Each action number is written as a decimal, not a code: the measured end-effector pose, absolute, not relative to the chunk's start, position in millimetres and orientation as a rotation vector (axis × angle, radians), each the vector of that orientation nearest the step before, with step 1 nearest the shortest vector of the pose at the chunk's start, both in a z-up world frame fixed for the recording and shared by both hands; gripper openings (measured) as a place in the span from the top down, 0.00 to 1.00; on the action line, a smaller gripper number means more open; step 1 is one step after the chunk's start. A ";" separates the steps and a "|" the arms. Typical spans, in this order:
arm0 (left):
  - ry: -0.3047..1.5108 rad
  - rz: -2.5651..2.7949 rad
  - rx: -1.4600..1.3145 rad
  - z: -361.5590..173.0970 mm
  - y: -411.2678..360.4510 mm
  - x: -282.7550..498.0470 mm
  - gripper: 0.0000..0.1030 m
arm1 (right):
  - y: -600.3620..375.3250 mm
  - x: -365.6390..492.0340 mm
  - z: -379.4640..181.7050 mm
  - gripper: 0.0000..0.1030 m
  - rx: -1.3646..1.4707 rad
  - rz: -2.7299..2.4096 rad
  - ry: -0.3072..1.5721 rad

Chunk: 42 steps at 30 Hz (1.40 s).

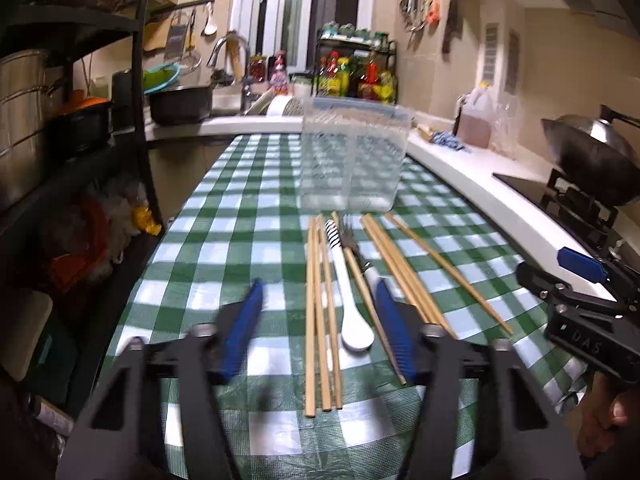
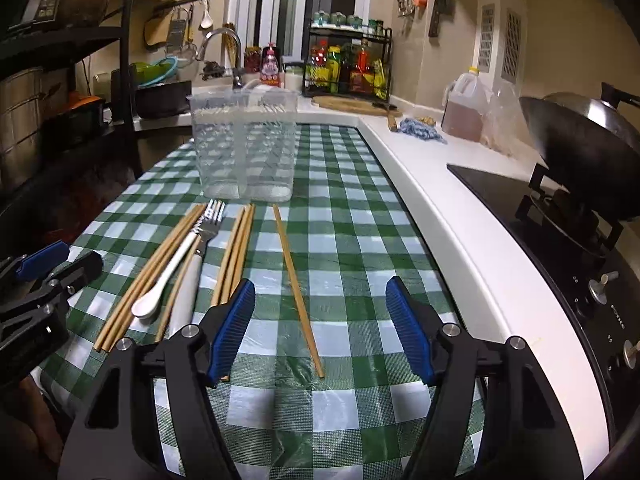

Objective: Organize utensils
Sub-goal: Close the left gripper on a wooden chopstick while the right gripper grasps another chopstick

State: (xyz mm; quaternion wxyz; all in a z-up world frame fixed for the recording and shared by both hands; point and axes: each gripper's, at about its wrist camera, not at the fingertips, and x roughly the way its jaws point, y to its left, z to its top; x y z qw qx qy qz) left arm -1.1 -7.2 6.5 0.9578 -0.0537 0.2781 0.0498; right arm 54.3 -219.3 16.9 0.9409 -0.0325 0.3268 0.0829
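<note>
Tabletop (image 2: 344, 240): covered with a green-and-white checked plastic cloth; a white counter edge runs along its right side.
Container: clear ribbed plastic utensil holder (image 2: 245, 148), upright at the far end of the cloth, nothing visible inside.
Chopsticks, left group: bundle of pale wooden chopsticks (image 1: 320, 320) lying lengthwise, near ends toward the camera.
Spoon: white ceramic spoon with a black-striped handle (image 1: 352, 304), bowl toward the camera, just right of the left bundle.
Fork: metal fork with a white handle (image 2: 200, 256), tines toward the container, beside the spoon.
Chopsticks, middle group: second set of wooden chopsticks (image 2: 236, 252) right of the fork, near ends hidden behind a finger in the right wrist view.
Single chopstick: one wooden chopstick (image 2: 298, 292), apart from the rest, furthest right, angled slightly.
Left gripper (image 1: 320, 332): blue-padded fingers partly open, straddling the left bundle and the spoon; pads press on nothing.
Right gripper (image 2: 320, 328): blue-padded fingers fairly wide apart, the single chopstick lying between them on the cloth, not touched by either pad.
Hand: part of a person's hand (image 1: 612, 420) on the right gripper's handle, lower right of the left wrist view.
Background: black wok (image 2: 584, 152) on the stove at right.
</note>
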 end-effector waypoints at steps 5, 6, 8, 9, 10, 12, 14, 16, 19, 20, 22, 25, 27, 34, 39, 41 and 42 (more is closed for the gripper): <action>0.662 0.078 -0.182 -8.0 6.6 7.5 0.66 | -230.2 73.9 -8.6 0.53 -0.014 0.165 0.831; 0.683 0.068 -0.199 -11.2 9.1 8.5 0.67 | -232.0 76.5 -13.2 0.56 -0.006 0.168 0.857; 0.712 0.049 -0.207 -16.3 10.2 10.1 0.71 | -233.3 80.5 -22.1 0.60 0.007 0.184 0.902; 0.725 0.050 -0.200 -18.7 9.9 11.0 0.74 | -233.6 81.3 -25.3 0.62 0.014 0.192 0.915; 0.729 0.053 -0.196 -20.8 9.8 10.9 0.76 | -233.5 81.4 -28.1 0.64 0.017 0.198 0.926; 0.745 0.047 -0.203 -23.6 12.0 11.4 0.88 | -231.0 81.5 -32.4 0.67 0.013 0.214 0.943; 0.758 0.046 -0.219 -26.9 15.2 11.2 0.88 | -228.2 81.5 -34.8 0.69 0.012 0.230 0.951; 0.778 0.032 -0.240 -30.5 17.3 12.8 0.90 | -223.7 79.8 -34.5 0.73 -0.009 0.238 0.950; 0.808 0.020 -0.259 -36.6 17.6 15.0 0.90 | -219.2 77.1 -34.1 0.85 -0.017 0.263 0.948; 0.813 0.020 -0.259 -38.1 17.4 15.6 0.90 | -218.6 76.8 -33.5 0.88 -0.018 0.273 0.950; 0.815 0.034 -0.240 -39.1 16.2 15.2 0.90 | -214.4 74.9 -33.1 0.94 -0.023 0.295 0.949; 0.827 0.034 -0.217 -41.3 13.4 16.3 0.94 | -211.4 73.8 -32.4 0.95 -0.011 0.328 0.955; 0.820 0.037 -0.210 -40.1 12.9 15.1 0.94 | -211.4 73.5 -32.2 0.95 -0.002 0.337 0.959; 0.826 0.037 -0.201 -40.7 12.2 15.6 0.94 | -209.0 72.7 -32.3 0.95 -0.022 0.329 0.956; 0.819 0.043 -0.191 -41.0 10.8 14.1 0.94 | -208.8 72.5 -32.5 0.94 -0.035 0.326 0.950; 0.816 0.045 -0.182 -40.9 9.9 13.9 0.94 | -208.5 72.5 -32.6 0.94 -0.041 0.323 0.948; 0.815 0.046 -0.179 -40.9 9.5 13.9 0.94 | -208.0 72.3 -32.5 0.94 -0.046 0.323 0.945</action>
